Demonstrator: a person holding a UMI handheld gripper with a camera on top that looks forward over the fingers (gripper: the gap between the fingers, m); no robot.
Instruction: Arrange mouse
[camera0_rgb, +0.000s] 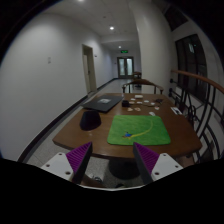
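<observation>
- A hand-held gripper (112, 158) hangs at the near edge of a wooden table (75, 135) in a corridor, its purple-padded fingers spread with nothing between them.
- A dark rounded object, likely the mouse (90, 119), sits left of centre in the frame, beyond the fingers and left of their line, just beside a green mat (135, 129).
- Its long axis cannot be made out.
- Reaching it probably means moving forward and leftward.
- A laptop (100, 102) lies farther back.
</observation>
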